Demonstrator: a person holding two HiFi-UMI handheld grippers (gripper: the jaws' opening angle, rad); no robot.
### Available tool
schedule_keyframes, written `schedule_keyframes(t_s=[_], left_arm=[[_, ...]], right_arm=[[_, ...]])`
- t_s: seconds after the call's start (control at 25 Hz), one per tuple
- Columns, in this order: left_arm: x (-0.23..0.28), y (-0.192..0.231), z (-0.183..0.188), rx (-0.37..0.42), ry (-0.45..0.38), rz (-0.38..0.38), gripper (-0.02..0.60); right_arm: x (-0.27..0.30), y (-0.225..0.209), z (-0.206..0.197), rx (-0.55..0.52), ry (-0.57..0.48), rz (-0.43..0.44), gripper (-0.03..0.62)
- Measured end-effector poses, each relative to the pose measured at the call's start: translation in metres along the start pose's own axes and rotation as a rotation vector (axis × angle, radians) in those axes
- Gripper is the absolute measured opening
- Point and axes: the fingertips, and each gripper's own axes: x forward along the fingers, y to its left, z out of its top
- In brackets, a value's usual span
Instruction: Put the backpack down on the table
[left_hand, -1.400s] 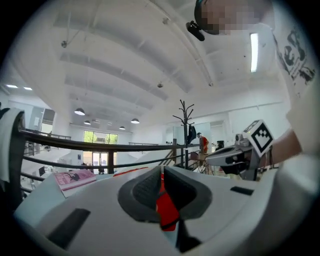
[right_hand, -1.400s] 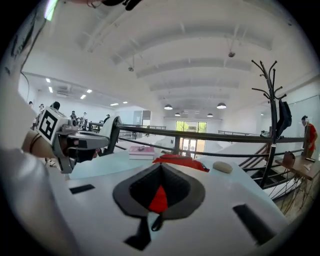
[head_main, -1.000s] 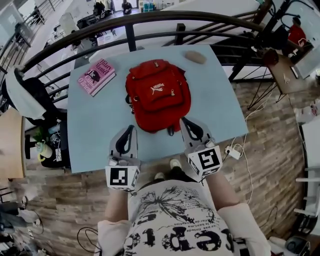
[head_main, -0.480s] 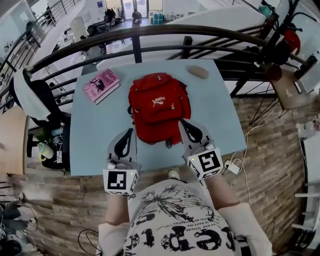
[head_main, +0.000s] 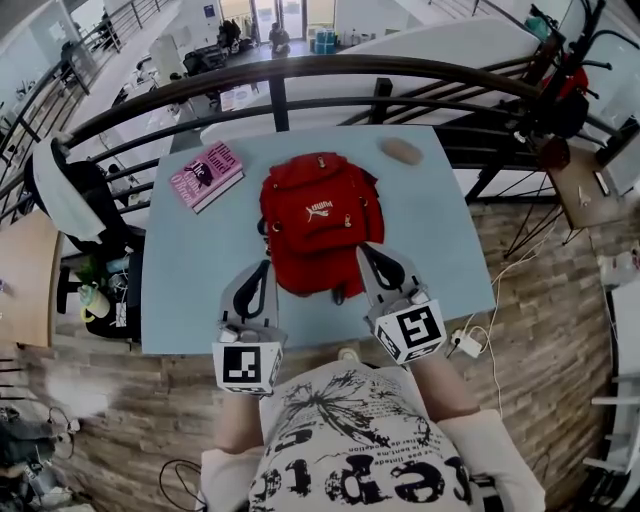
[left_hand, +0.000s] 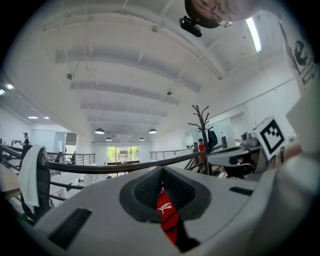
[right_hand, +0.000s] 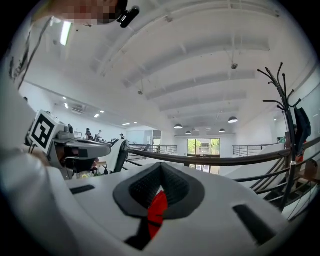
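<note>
A red backpack (head_main: 320, 215) lies flat on the light blue table (head_main: 190, 280), front pocket up and top handle towards the railing. My left gripper (head_main: 262, 266) hovers at its near left corner and my right gripper (head_main: 369, 250) at its near right corner. Both point level towards the railing. The jaws of both are shut, and nothing shows between the pads. In the left gripper view, a strip of the backpack (left_hand: 165, 212) appears beyond the closed left gripper (left_hand: 161, 172). The right gripper view likewise shows the backpack (right_hand: 157, 210) past the closed right gripper (right_hand: 161, 170).
A pink book (head_main: 207, 175) lies at the table's far left, and a brown oval object (head_main: 402, 151) sits at the far right. A dark metal railing (head_main: 300, 72) runs along the far edge. A chair with a white garment (head_main: 65, 200) stands on the left, and a power strip (head_main: 465, 345) lies on the floor.
Both grippers have risen slightly at the backpack's near end and stayed shut. The backpack has kept its place on the table.
</note>
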Motion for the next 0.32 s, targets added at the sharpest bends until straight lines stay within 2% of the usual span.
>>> schedule_keyframes(t_s=[0.32], left_arm=[[0.011,-0.006,0.000,-0.006,0.009,0.008,0.011]], right_arm=[[0.001,-0.013,-0.001,-0.032,0.002,-0.008,-0.009]])
